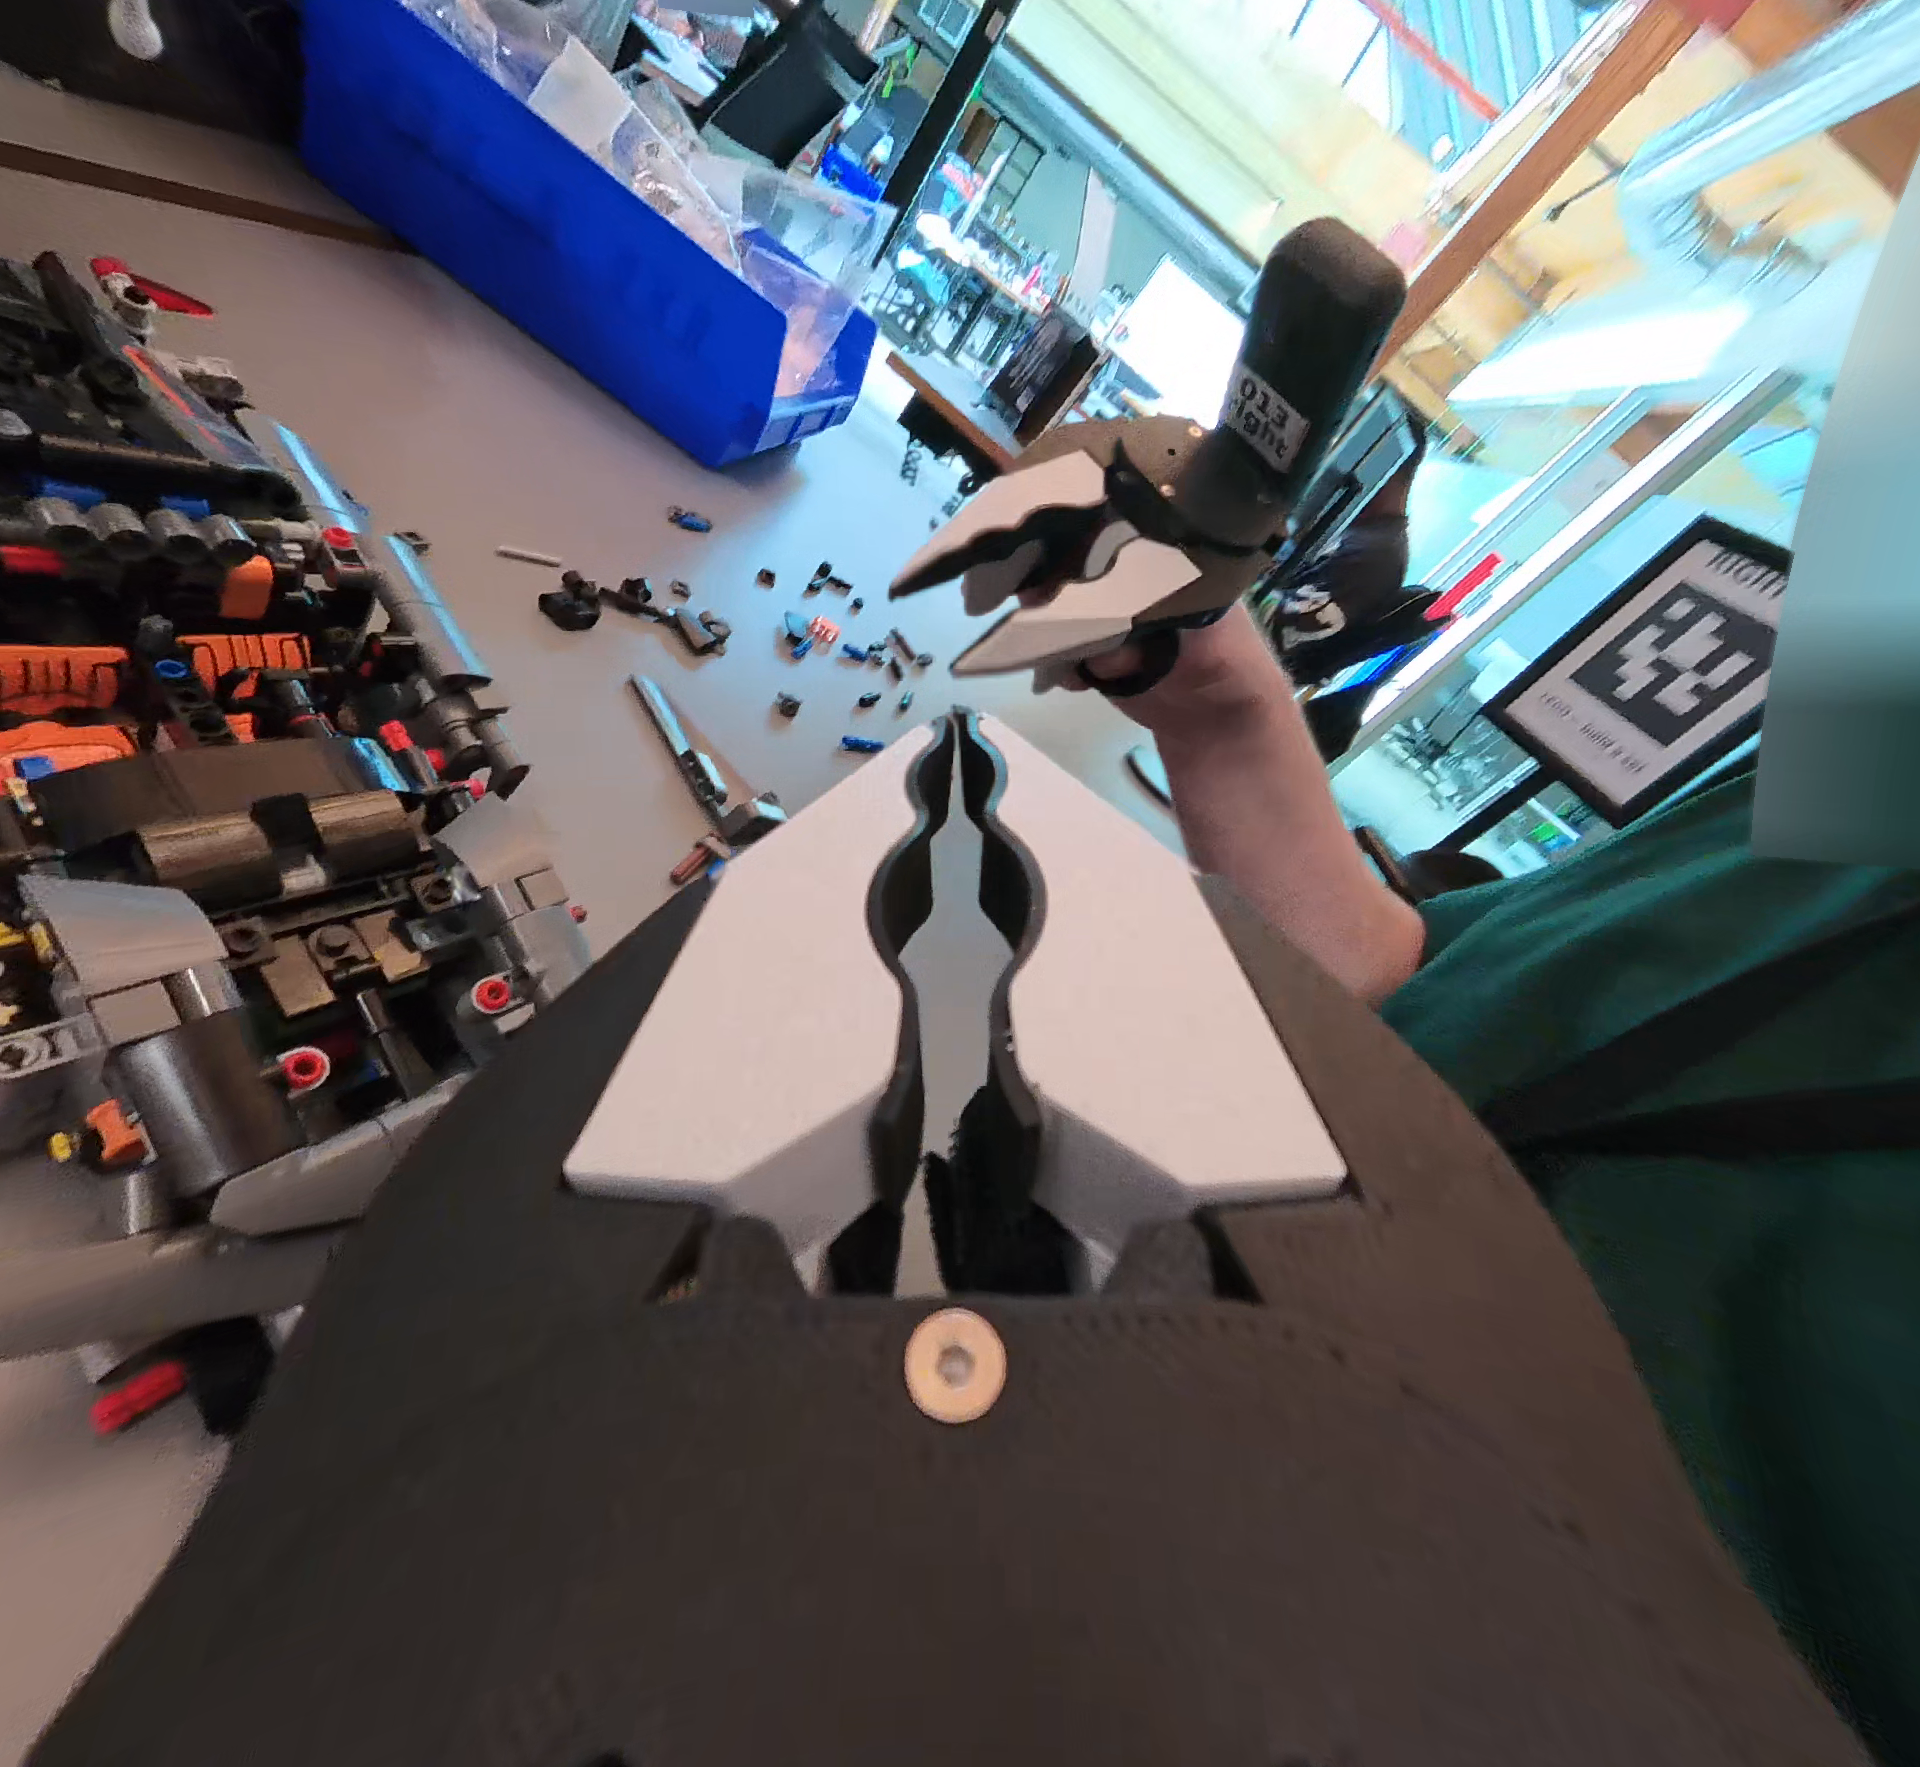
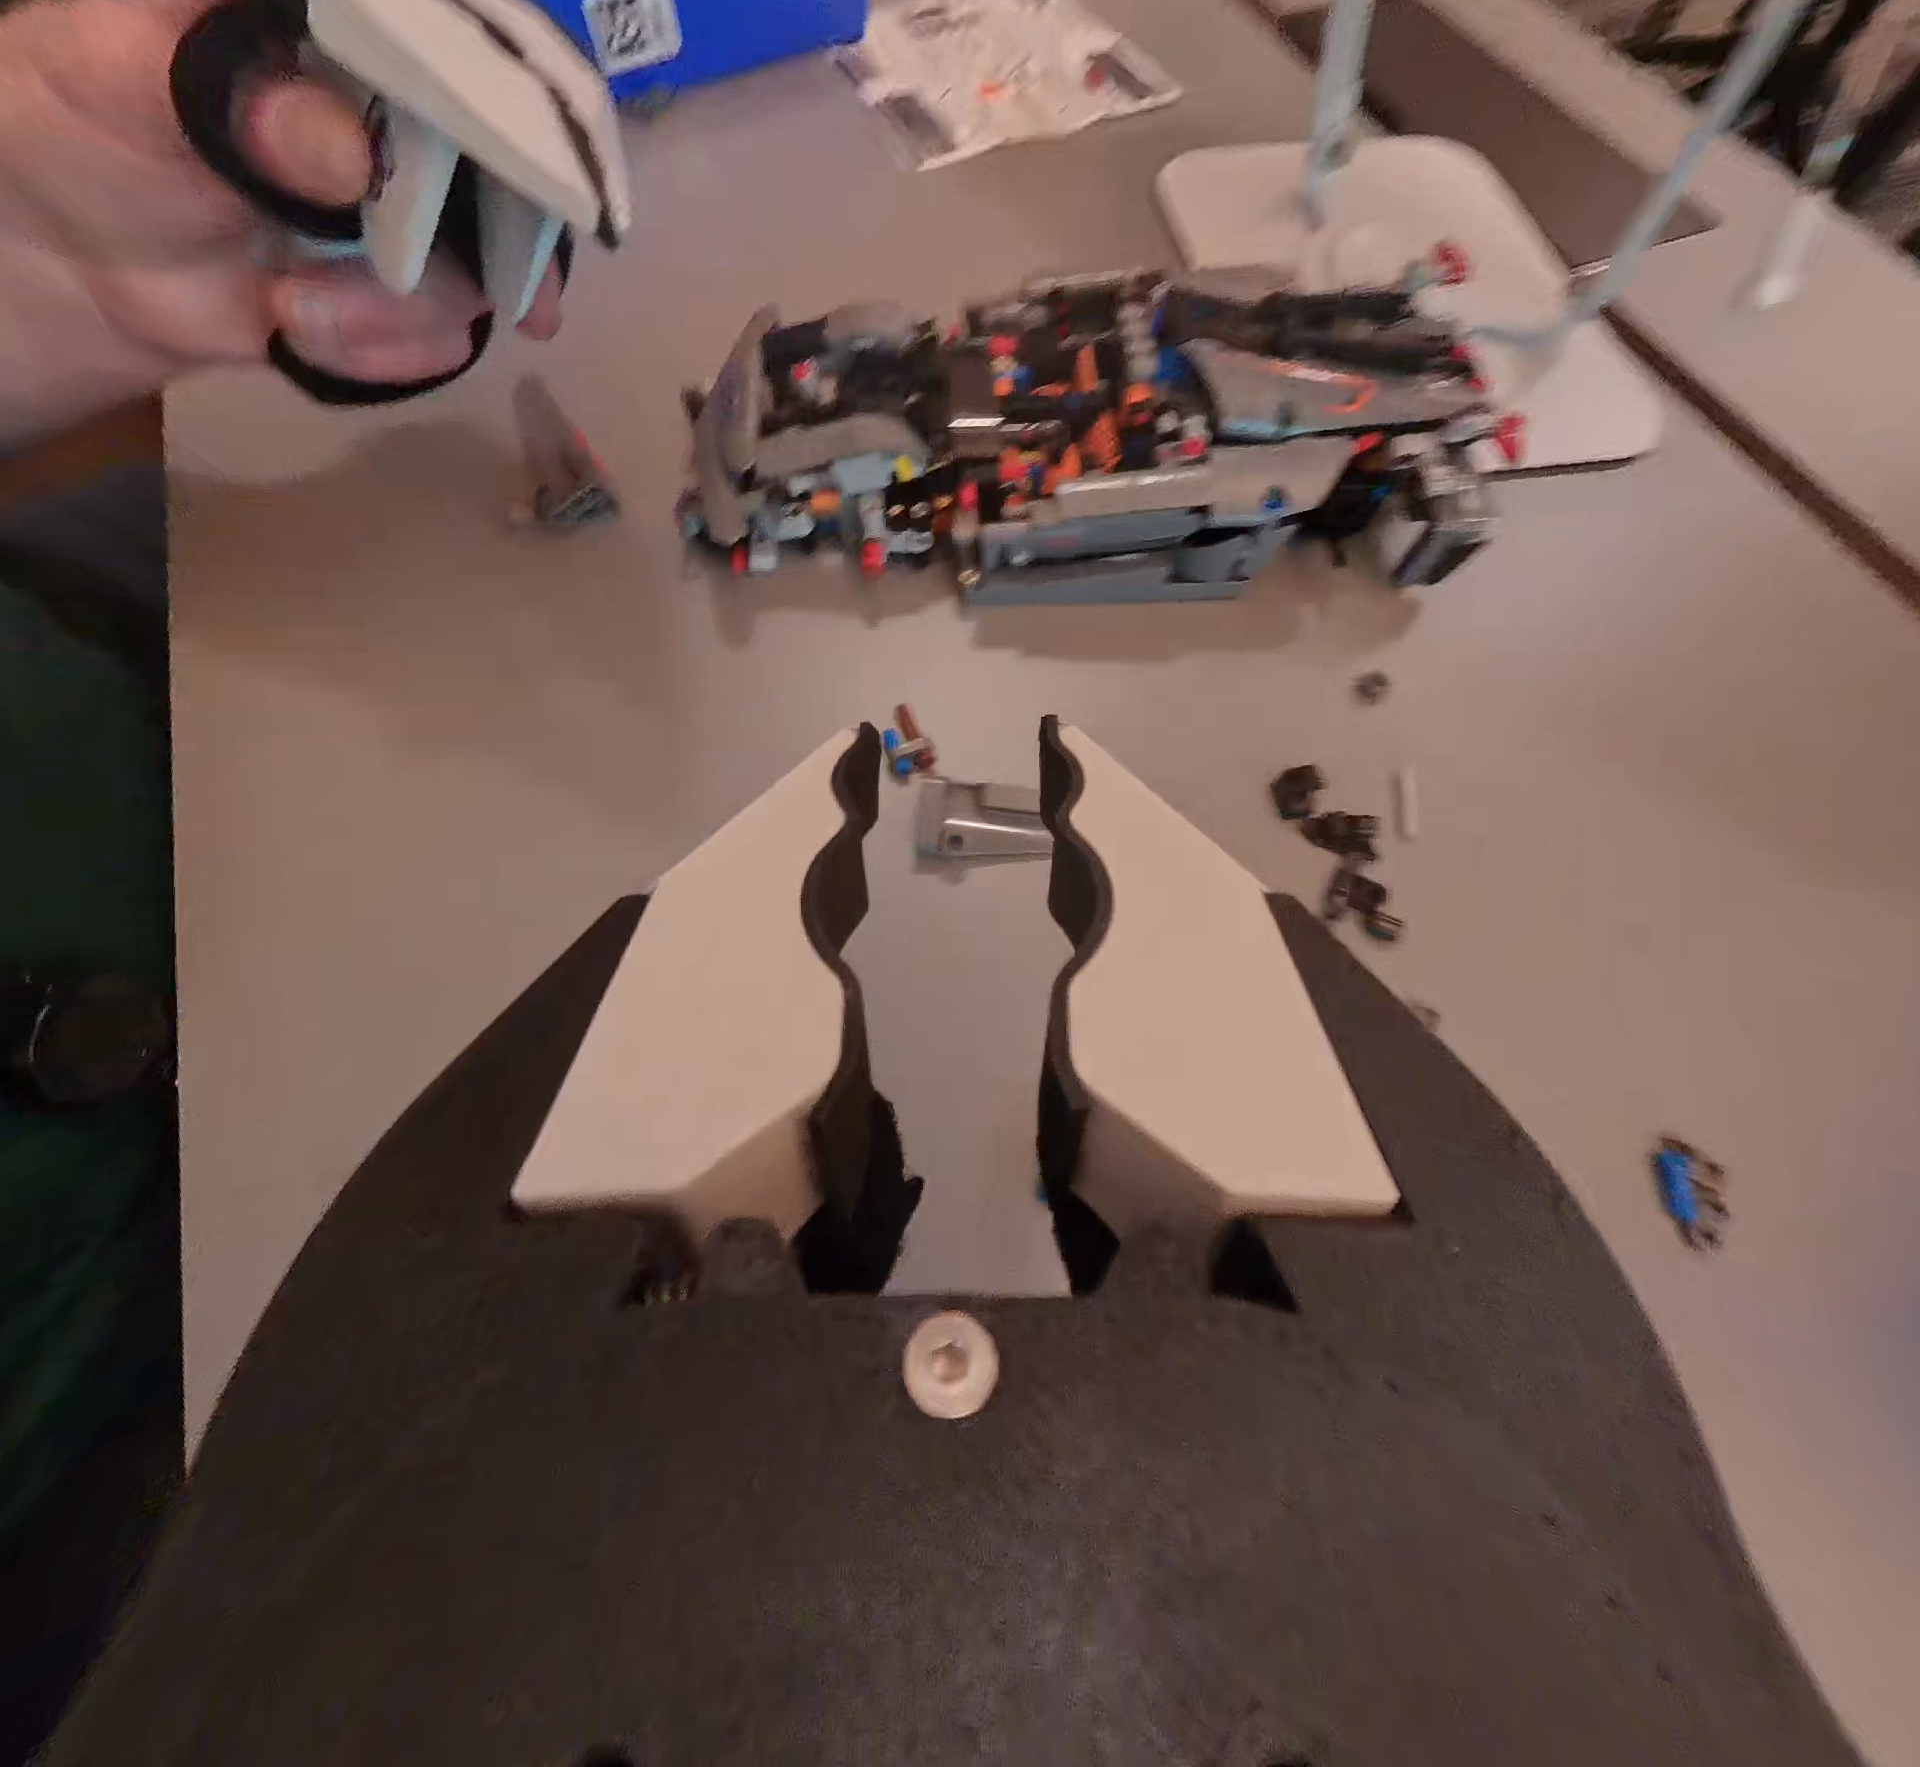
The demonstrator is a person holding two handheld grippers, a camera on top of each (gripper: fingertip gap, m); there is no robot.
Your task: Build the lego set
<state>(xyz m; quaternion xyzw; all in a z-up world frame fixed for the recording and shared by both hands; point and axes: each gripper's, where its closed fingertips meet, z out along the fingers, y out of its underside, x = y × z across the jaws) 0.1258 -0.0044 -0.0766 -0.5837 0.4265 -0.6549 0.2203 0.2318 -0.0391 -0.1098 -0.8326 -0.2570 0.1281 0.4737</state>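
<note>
The half-built lego car, grey, black and orange, lies on the grey table; it also shows at the left of the left wrist view. My right gripper is open and empty, above a grey lego piece and a small blue and red pin. It also shows held up in a hand in the left wrist view. My left gripper is shut and empty, raised above the table. In the right wrist view it is at the top left.
A blue bin with clear bags stands at the back. Loose small pieces are scattered on the table, with black ones to the right. A long grey piece lies left of the car. A white stand base sits behind the car. About 12 cm separates my left fingertips from my right. Left tips and right tips are each some 15 cm from the half-built lego car. Seen from the left wrist view as well.
</note>
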